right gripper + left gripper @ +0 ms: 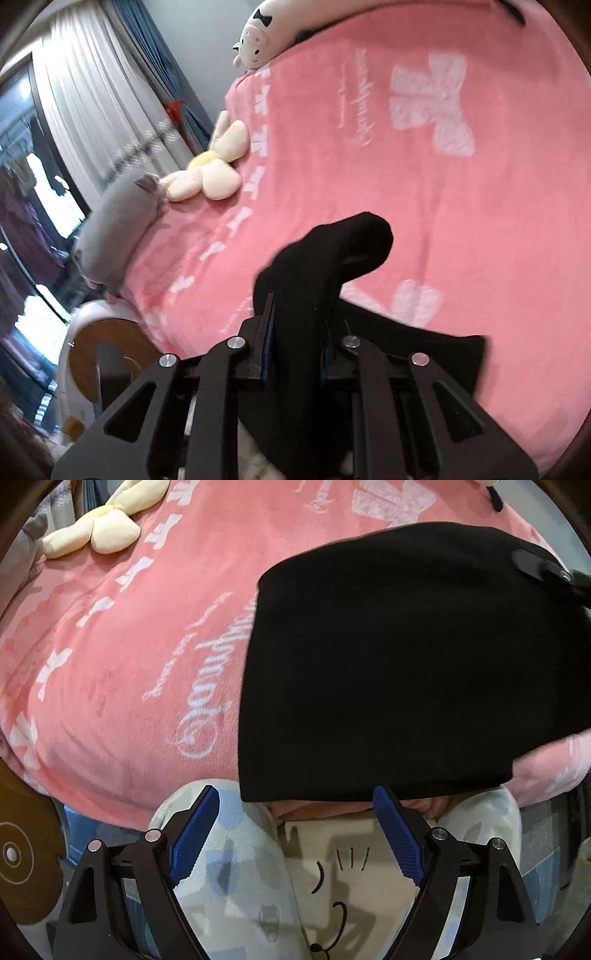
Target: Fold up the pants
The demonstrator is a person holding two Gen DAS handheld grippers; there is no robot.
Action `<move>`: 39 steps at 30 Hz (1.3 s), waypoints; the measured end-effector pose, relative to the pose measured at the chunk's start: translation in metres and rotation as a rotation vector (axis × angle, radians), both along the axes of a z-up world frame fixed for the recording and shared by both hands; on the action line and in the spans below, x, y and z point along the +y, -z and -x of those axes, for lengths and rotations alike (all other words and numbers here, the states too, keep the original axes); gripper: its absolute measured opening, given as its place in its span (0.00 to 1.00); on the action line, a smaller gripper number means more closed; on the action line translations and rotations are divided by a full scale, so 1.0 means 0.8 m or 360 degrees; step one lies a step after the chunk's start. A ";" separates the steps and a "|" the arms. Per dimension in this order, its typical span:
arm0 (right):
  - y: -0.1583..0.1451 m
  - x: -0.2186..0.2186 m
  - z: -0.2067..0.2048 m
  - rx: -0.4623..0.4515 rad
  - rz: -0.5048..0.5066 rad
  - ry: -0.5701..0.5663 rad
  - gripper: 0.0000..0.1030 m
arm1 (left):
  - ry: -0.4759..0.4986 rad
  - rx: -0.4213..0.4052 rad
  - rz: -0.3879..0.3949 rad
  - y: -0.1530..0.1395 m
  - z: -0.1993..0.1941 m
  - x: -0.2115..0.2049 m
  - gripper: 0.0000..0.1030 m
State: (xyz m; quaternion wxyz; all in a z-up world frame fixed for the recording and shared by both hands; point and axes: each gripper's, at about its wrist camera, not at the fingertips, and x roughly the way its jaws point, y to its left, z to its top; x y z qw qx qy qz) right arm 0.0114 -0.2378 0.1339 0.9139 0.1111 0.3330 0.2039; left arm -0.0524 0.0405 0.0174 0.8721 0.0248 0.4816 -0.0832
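- The black, soft knit pants lie on the pink fleece blanket with white lettering that covers the bed, already doubled into a compact, roughly rectangular slab whose near edge reaches the edge of the bed.
- The left gripper hangs just short of that near edge with its blue ribbed pads spread wide and nothing between them.
- The right gripper has its fingers pressed onto a thick bunch of the black cloth, which rises between them and curls over in a rounded hump above the blanket; in the left wrist view its black fingertip shows at the far right corner of the slab.
- Judged from the way it droops and rolls, the fabric is limp, light and fairly thick, not slippery; it should bend wherever it is unsupported and will not hold a crease by itself.
- Several layers are stacked, so a pinch probably needs to catch all of them at a corner or along an edge, otherwise the lower layers may slide out and the fold skews.
- The sensible hold for the empty left gripper looks like the near left corner, matching the right one's grip.
- A cream plush flower toy, a grey bolster cushion and a white plush cow sit well apart from the pants, near the bed's far edges.
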 end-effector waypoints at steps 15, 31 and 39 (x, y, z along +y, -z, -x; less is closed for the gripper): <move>0.080 -0.001 -0.021 0.0235 0.0053 0.0034 0.20 | 0.0046 0.0015 0.0003 0.018 -0.024 -0.023 0.84; 0.172 -0.048 -0.099 0.0328 0.0077 0.0320 0.12 | -0.0181 -0.0078 -0.0034 0.044 -0.227 -0.039 0.95; 0.122 -0.041 -0.085 0.0240 0.0040 0.0288 0.17 | -0.0201 -0.0097 -0.0015 0.047 -0.232 -0.033 0.95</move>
